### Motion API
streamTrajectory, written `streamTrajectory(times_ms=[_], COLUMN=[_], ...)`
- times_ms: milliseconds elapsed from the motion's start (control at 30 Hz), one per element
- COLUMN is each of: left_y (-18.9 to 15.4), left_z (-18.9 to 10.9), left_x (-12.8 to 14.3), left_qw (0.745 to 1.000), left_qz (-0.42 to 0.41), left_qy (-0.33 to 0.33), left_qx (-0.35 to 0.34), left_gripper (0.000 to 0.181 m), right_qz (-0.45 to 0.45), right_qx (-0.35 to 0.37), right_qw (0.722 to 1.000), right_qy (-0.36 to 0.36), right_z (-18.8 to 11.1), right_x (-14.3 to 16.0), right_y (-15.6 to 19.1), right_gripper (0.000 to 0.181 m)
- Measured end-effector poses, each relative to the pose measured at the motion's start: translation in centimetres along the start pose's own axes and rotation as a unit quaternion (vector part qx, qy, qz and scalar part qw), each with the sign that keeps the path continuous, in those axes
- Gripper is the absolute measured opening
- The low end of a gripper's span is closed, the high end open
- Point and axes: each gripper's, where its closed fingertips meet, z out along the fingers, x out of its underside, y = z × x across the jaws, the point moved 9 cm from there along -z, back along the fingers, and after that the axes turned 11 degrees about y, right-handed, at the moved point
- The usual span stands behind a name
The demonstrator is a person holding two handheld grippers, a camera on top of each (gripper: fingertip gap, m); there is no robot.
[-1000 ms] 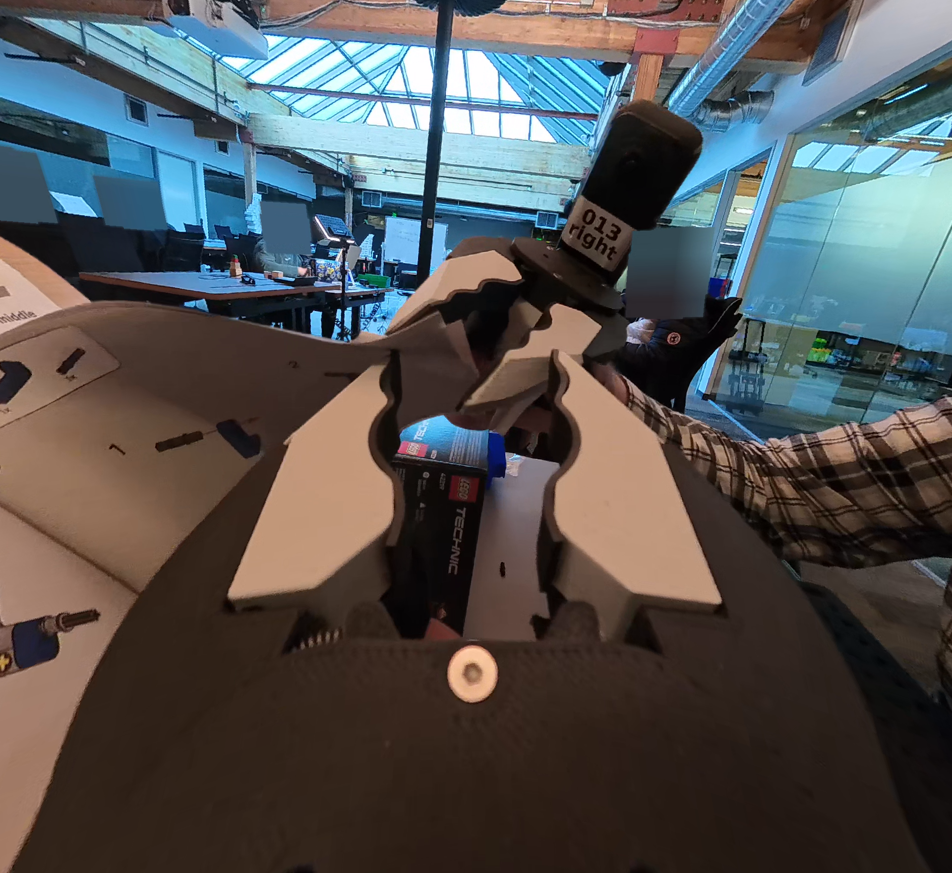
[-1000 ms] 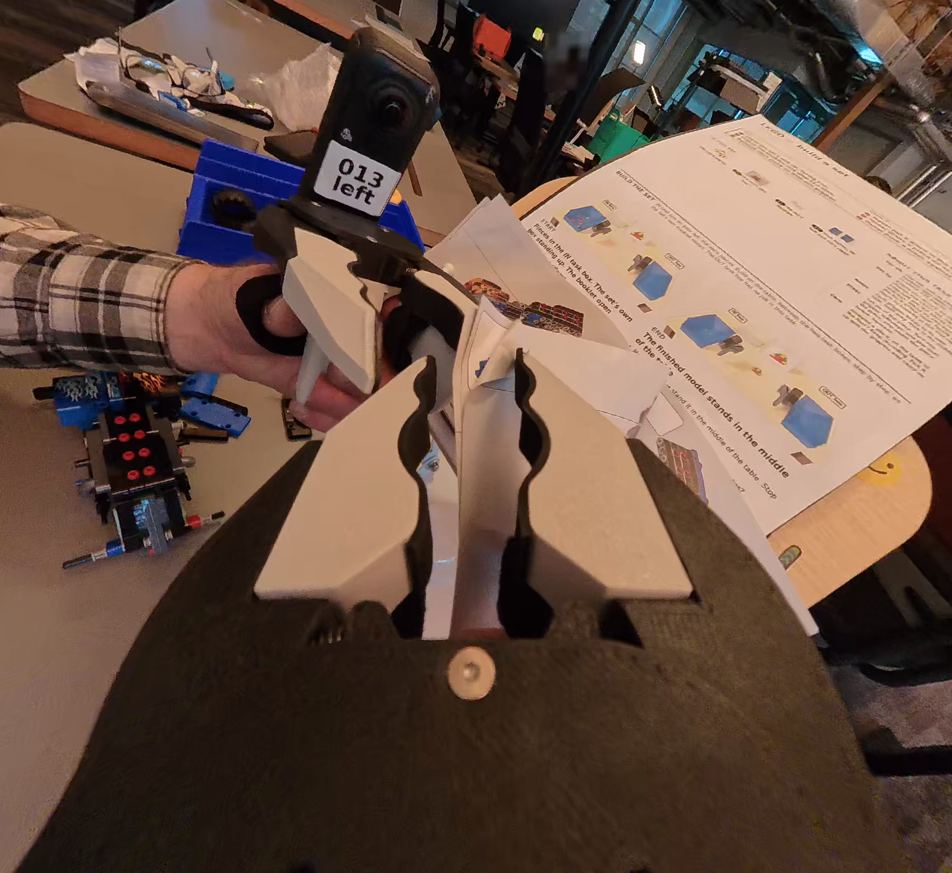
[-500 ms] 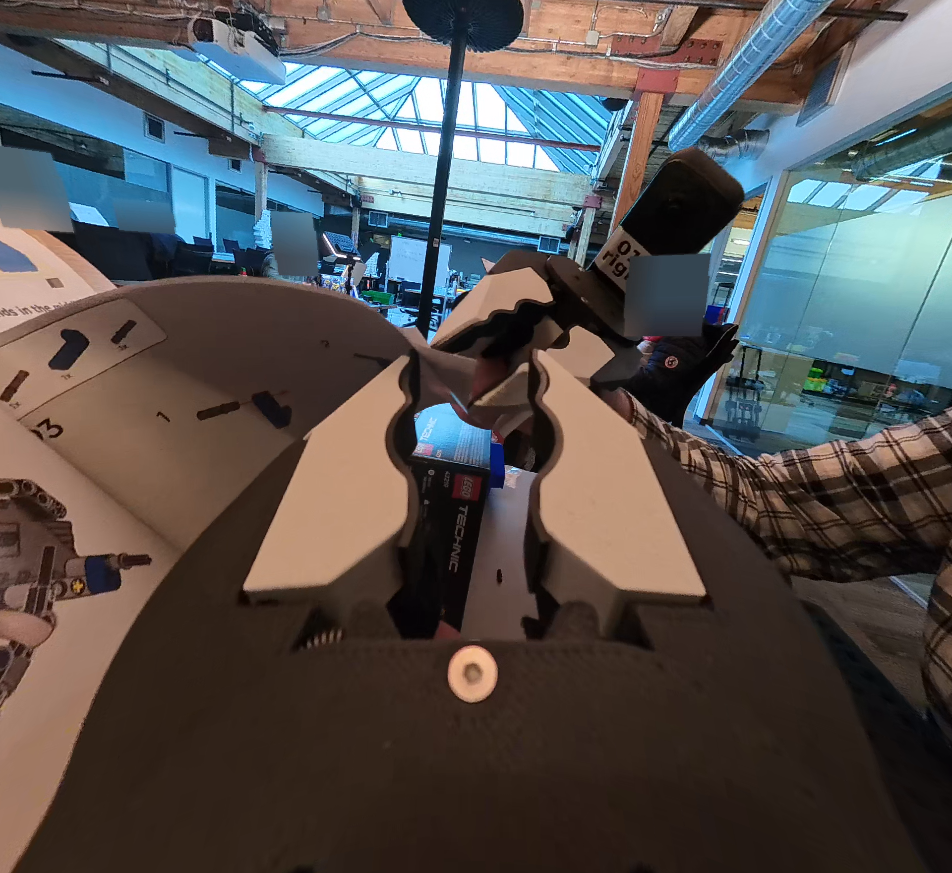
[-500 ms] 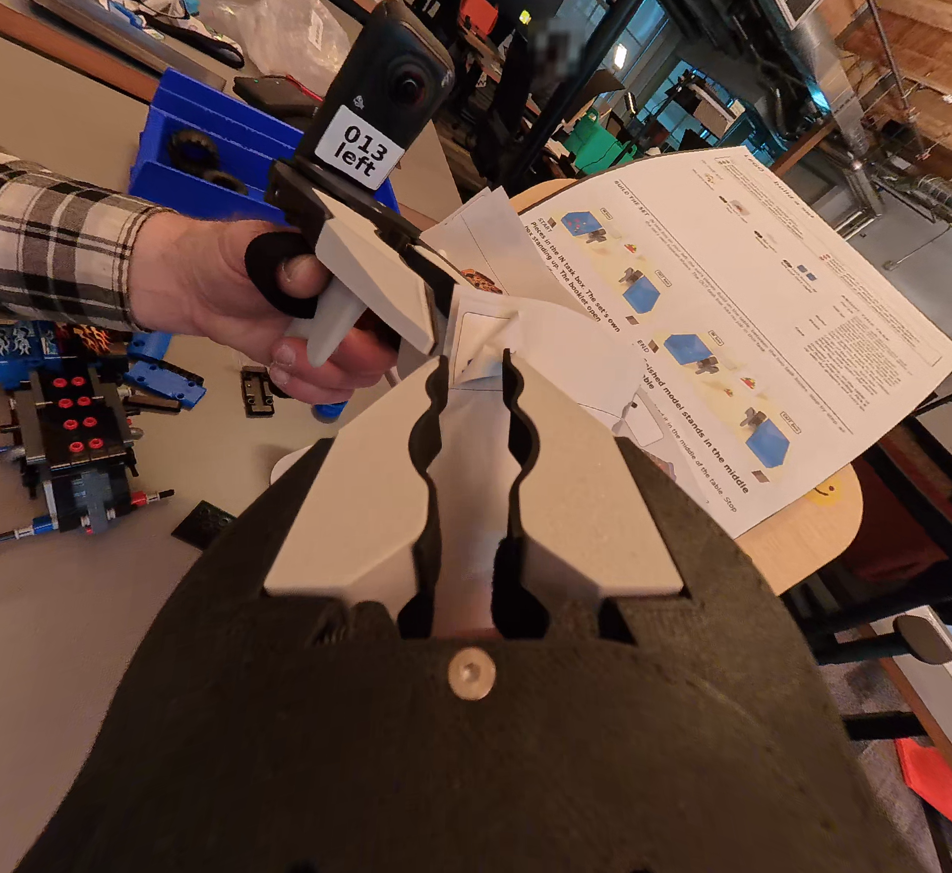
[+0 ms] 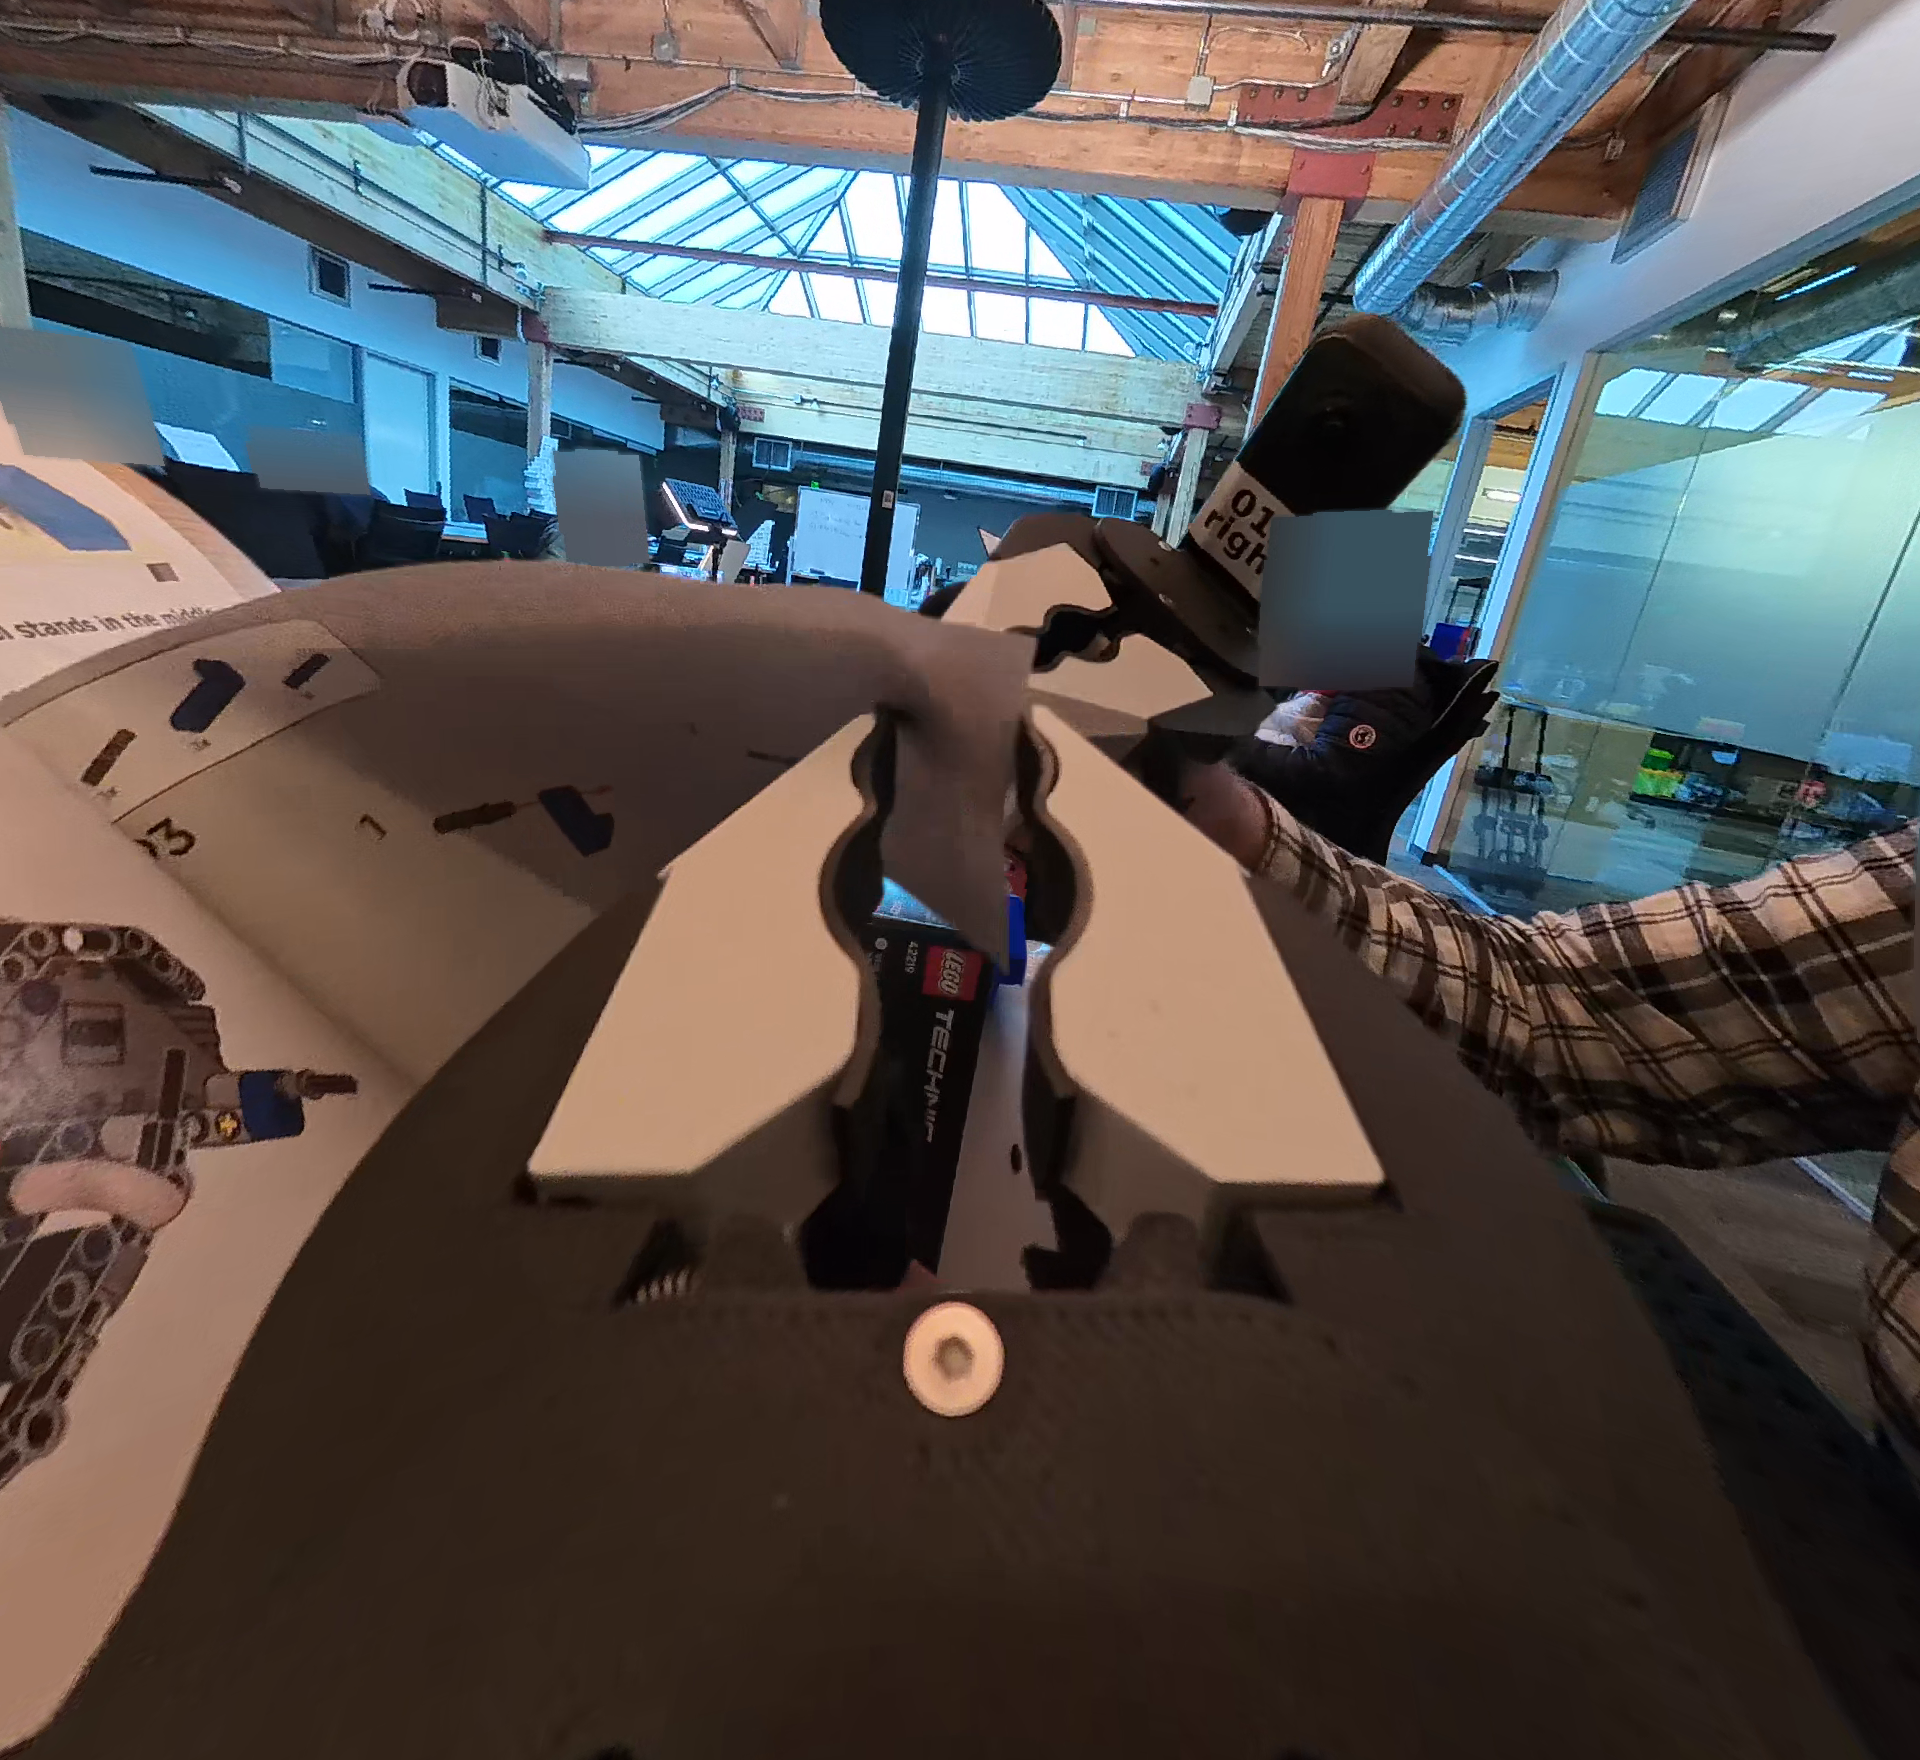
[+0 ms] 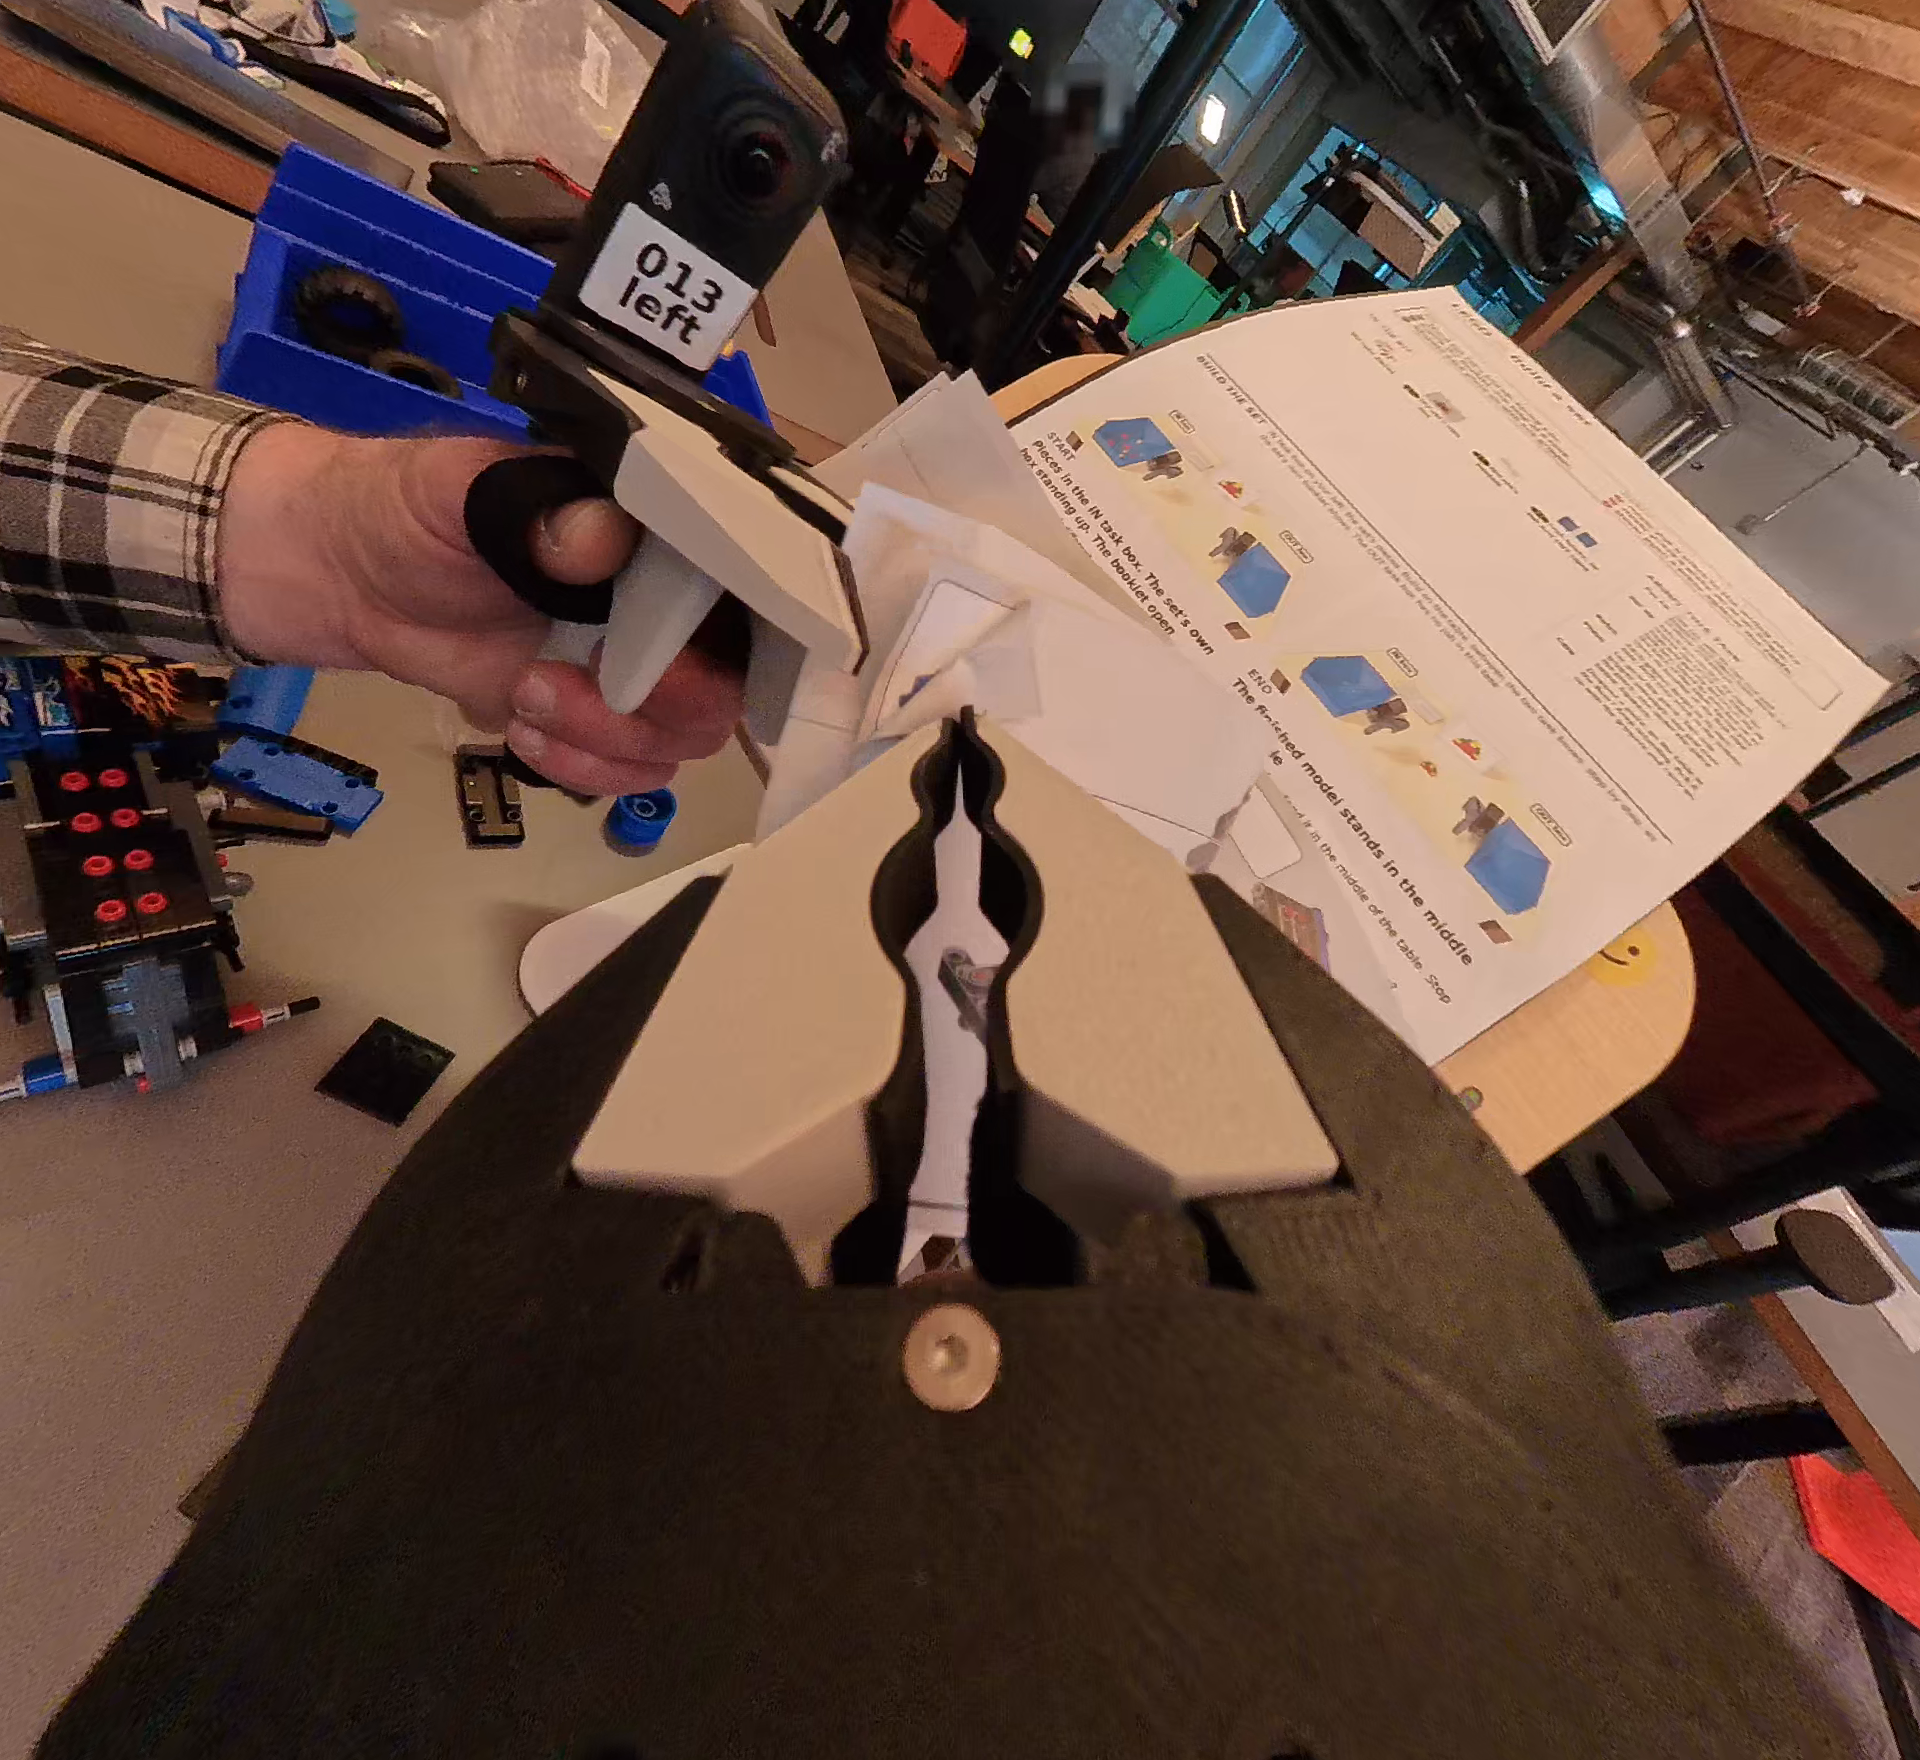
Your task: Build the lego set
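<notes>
Turning booklet (image 6: pixel 966 671) pages: the right gripper (image 6: pixel 961 734) pinches one page tight, the left gripper (image 5: pixel 951 744) is narrowed on another. Left of the booklet lies the half-built model (image 6: pixel 114 921) with loose pieces (image 6: pixel 301 775); most building seems left.

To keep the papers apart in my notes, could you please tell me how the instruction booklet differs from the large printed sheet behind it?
The instruction booklet is pinched by the left gripper and the right gripper; the printed sheet is in neither. The booklet's pages are curled and fanned; the sheet lies nearly flat. Both are white paper with coloured pictures.
</notes>
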Motion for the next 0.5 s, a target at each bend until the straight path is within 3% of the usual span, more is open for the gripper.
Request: streamTrajectory(times_ms=[167,500], left_y=[0.0,0.8], left_z=[-0.4,-0.4], left_x=[-0.1,-0.2], left_qw=[1.000,0.998], left_qz=[0.007,-0.006], left_qy=[0.005,0.033], left_qx=[-0.005,-0.053], left_gripper=[0.000,0.000], right_qz=[0.002,-0.011], right_qx=[0.001,0.041], right_qw=[1.000,0.998], right_qy=[0.009,0.043], right_z=[-0.1,-1.0], right_x=[0.3,0.3], right_y=[-0.4,-1.2], right_gripper=[0.000,0.004])
